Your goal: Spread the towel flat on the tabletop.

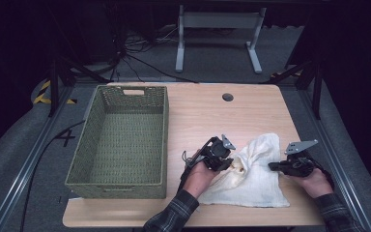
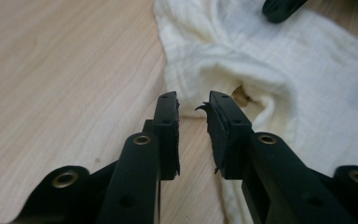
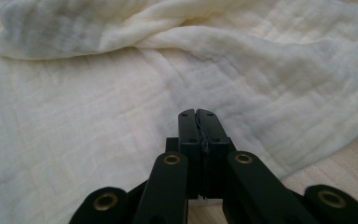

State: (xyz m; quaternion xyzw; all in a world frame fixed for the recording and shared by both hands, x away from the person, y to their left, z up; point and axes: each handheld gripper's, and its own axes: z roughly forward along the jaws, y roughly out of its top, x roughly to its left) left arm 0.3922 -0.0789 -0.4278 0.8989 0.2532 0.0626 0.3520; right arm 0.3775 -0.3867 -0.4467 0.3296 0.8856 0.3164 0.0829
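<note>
A cream cloth [image 1: 256, 176] lies rumpled on the wooden table [image 1: 198, 116], right of centre. My left gripper [image 1: 230, 164] sits at the cloth's left edge, pointing right. In the left gripper view its jaws [image 2: 193, 105] stand a little apart with nothing between them, and a raised fold of the cloth [image 2: 261, 70] lies just beyond the tips. My right gripper [image 1: 272, 166] rests at the cloth's right edge and points left. In the right gripper view its jaws [image 3: 196, 114] are pressed together low over the cloth [image 3: 98, 116]; I see no fabric pinched between them.
A green woven basket [image 1: 92, 140] stands open on the left half of the table, with nothing inside. A round cable hole [image 1: 227, 97] sits near the far edge. The right gripper's tip [image 2: 279, 7] shows at the top of the left gripper view.
</note>
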